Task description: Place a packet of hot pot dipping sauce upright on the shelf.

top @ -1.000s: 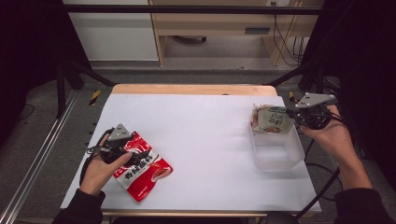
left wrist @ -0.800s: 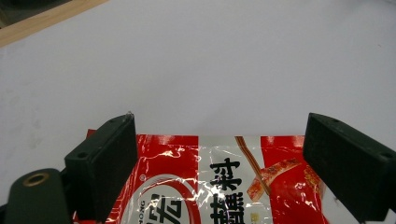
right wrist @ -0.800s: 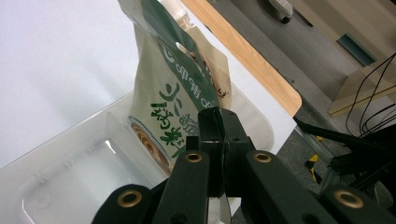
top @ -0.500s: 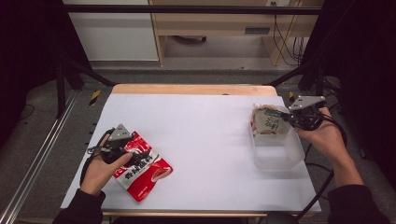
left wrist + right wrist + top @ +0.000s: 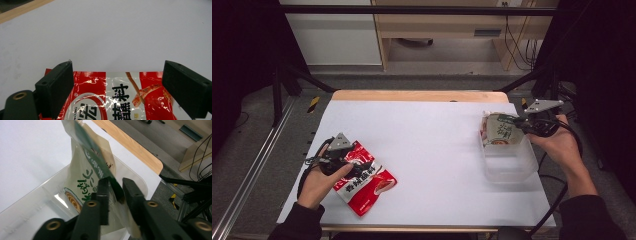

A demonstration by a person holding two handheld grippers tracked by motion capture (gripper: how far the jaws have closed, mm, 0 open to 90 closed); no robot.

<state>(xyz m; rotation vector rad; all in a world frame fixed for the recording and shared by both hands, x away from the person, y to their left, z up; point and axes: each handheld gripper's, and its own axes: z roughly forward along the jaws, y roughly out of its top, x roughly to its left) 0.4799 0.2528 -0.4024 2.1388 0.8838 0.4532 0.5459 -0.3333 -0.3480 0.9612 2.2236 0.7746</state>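
A red snack packet (image 5: 364, 184) lies flat on the white table near the front left. My left gripper (image 5: 358, 167) rests over it, jaws wide open on either side of the packet's top edge (image 5: 117, 100). At the right, a pale pouch with green print (image 5: 498, 131) stands tilted in the far end of a clear plastic container (image 5: 512, 167). My right gripper (image 5: 518, 123) is at the pouch's upper edge. Its jaws (image 5: 115, 190) have just been opening and stand slightly apart, with the pouch's edge (image 5: 87, 172) loose between them.
The wooden table edge (image 5: 412, 95) runs along the back. A metal frame rail (image 5: 257, 165) borders the left side. Cables trail beside the right hand (image 5: 562, 150), off the table's right edge. The white surface (image 5: 432, 145) lies bare between the packet and the container.
The right gripper and the pouch have shifted only slightly at the container's far end. The left hand and the red packet have stayed put.
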